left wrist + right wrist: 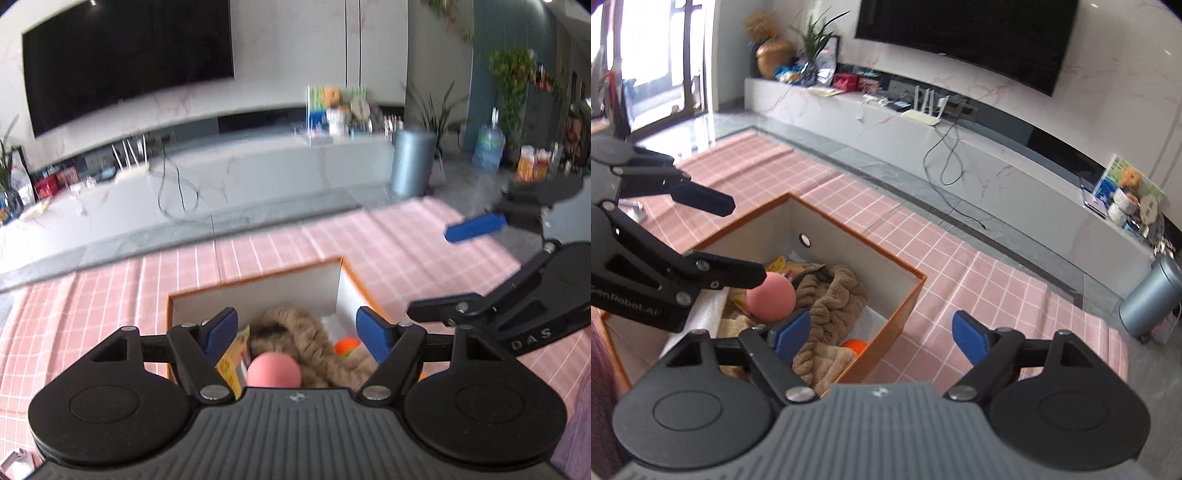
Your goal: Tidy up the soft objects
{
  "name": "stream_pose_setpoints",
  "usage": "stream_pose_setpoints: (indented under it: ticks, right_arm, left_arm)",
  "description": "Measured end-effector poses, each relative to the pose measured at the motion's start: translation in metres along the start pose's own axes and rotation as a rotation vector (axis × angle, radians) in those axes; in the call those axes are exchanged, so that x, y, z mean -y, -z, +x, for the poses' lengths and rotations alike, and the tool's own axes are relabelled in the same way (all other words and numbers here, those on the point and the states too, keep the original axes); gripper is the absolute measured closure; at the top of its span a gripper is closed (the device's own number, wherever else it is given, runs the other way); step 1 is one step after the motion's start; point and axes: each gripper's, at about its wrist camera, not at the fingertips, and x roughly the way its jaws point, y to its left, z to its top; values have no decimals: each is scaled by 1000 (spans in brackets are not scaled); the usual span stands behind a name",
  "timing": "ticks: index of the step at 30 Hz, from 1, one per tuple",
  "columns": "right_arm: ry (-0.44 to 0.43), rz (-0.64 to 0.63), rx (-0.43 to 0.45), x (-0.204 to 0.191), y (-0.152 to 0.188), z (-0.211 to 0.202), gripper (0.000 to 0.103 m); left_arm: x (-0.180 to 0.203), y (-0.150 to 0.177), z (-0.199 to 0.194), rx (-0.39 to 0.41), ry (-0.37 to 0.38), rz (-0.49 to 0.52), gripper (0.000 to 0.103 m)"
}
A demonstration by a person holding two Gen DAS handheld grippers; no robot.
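Observation:
An orange-rimmed box point(258, 282) point(908, 273) stands on a pink checked cloth. Inside lie a tan braided plush point(306, 343) point(831, 302), a pink ball point(273, 371) point(772, 299), a small orange ball point(347, 345) point(855, 345) and yellow packets point(231, 363). My left gripper point(297, 334) is open and empty, hovering above the box contents; it also shows in the right wrist view point(738, 240). My right gripper point(881, 334) is open and empty above the box's right edge; it shows at the right of the left wrist view point(436, 269).
The pink checked cloth point(960, 266) covers the surface around the box. Beyond it are a grey floor strip, a marble TV bench point(258, 170) with cables and a router, a wall TV point(125, 62), and a grey bin point(412, 162) point(1148, 299).

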Motion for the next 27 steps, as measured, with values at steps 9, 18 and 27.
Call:
stream_pose_setpoints:
  ticks: [9,18,27]
  right_arm:
    - [122,225,234,0,52,-98,10]
    - [330,282,393,-37,125,-141,2]
    - [378,342,295,-55,179,-133,2]
  left_arm:
    - [37,10,-58,278,-116,-106,17]
    - [82,63,-90,409,-260,-132,5]
    - [82,105,-88,282,-262,-237,3]
